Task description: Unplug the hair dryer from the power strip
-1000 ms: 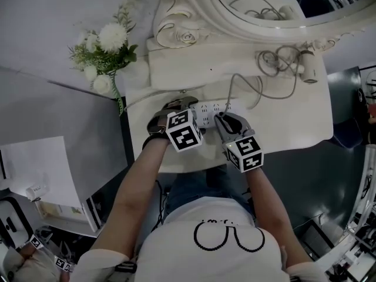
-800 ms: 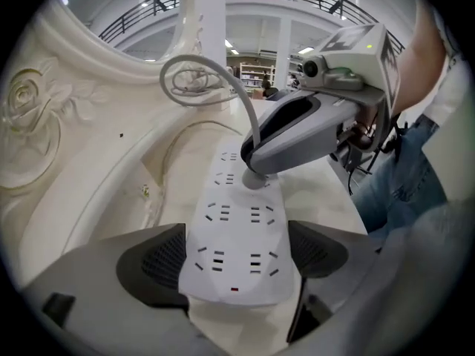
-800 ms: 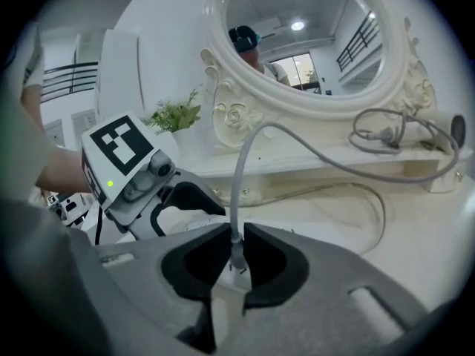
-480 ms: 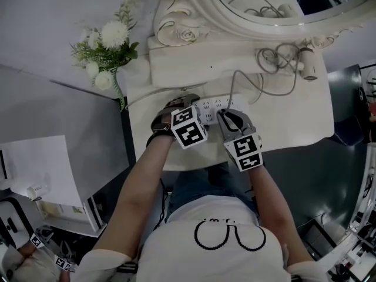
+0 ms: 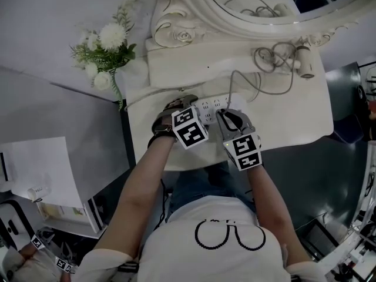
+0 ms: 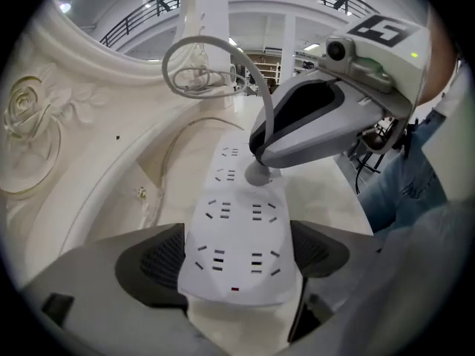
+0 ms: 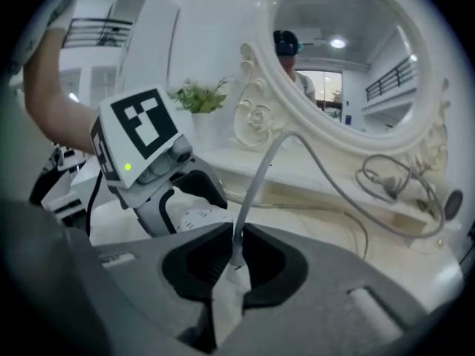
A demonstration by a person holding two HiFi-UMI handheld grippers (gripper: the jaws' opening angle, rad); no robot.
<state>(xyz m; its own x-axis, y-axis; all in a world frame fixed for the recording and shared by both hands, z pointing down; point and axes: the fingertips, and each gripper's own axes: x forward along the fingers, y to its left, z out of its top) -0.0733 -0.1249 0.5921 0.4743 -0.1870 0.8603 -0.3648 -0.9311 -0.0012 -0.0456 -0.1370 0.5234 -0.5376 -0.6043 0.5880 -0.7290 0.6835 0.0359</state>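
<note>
Head view: the long white plastic power strip [image 5: 212,104] lies mid-way across the cream dressing table [image 5: 294,122]. The left gripper [image 5: 183,108] is on its near end and the right gripper [image 5: 228,119] is just beside it, over the strip. A thin grey cable [image 5: 234,84] runs from there to the white hair dryer [image 5: 305,60], which lies well apart at the table's back right, below the ornate white-framed mirror [image 5: 194,10]. Left gripper view: its jaws are clamped on the strip's two long sides. The round pale grey plug [image 6: 257,173] sits at a socket further along, right under the other gripper's tip. Right gripper view: those jaws are pinched tight on the plug, with the cable rising out between them.
</note>
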